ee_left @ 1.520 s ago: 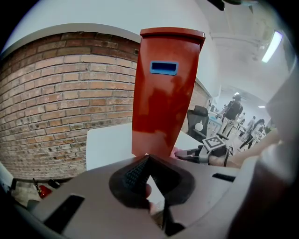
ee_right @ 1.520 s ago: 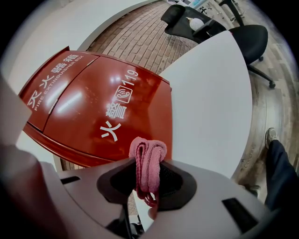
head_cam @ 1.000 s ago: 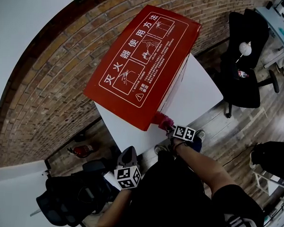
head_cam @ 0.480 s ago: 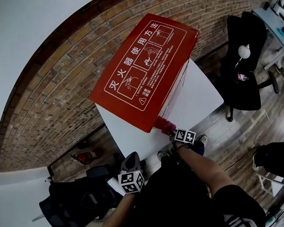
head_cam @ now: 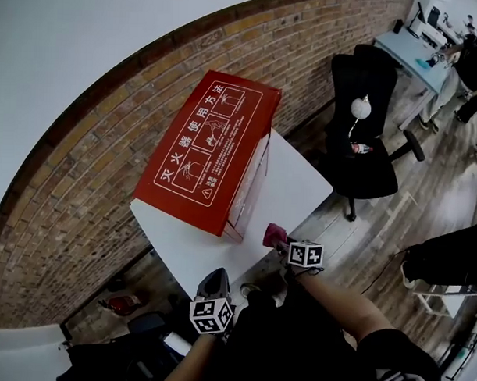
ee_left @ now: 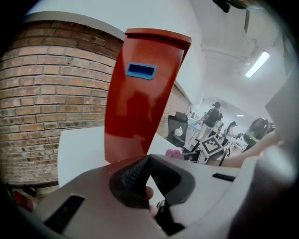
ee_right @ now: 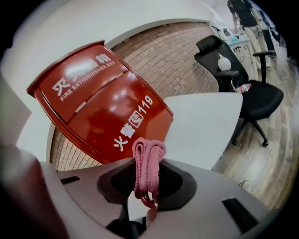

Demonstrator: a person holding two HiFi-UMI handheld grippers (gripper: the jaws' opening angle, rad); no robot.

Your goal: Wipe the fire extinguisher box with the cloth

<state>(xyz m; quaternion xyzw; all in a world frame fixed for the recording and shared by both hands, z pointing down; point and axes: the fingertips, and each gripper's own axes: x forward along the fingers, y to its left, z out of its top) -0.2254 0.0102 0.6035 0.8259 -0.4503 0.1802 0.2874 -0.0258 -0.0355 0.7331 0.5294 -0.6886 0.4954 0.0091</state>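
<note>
Where the head view is read from left to right, we meet first the left claw (head_cam: 214, 282), held low at the near edge of the tabletop (head_cam: 301, 184). Its own view shows the jaws brought together with nothing between them, so we class it as clenched and idle. Next comes the fire extinguisher box (head_cam: 202, 153), a red box resting on the tabletop beside the brick wall (head_cam: 74, 188), its instruction panel facing up. Its long axis runs from the near left away toward the far right, along the wall. To the right of the box's near corner we find the cloth (head_cam: 273, 232), a pink folded wad gripped in the right claw (head_cam: 281, 243). The right gripper view shows those jaws pressed on the cloth, whose fold stands out beyond the tips. Cloth and box are near but apart, with a strip of bare tabletop showing between them. From the right claw the box lies ahead and to the left, its lettered side face turned toward the cloth. We judge the right claw the nearer of the two and the only one equipped to wipe. The coming move therefore calls for a short reach forward and leftward onto that face, then strokes along the long axis. Farthest right stands a black office chair (head_cam: 369, 151).
</note>
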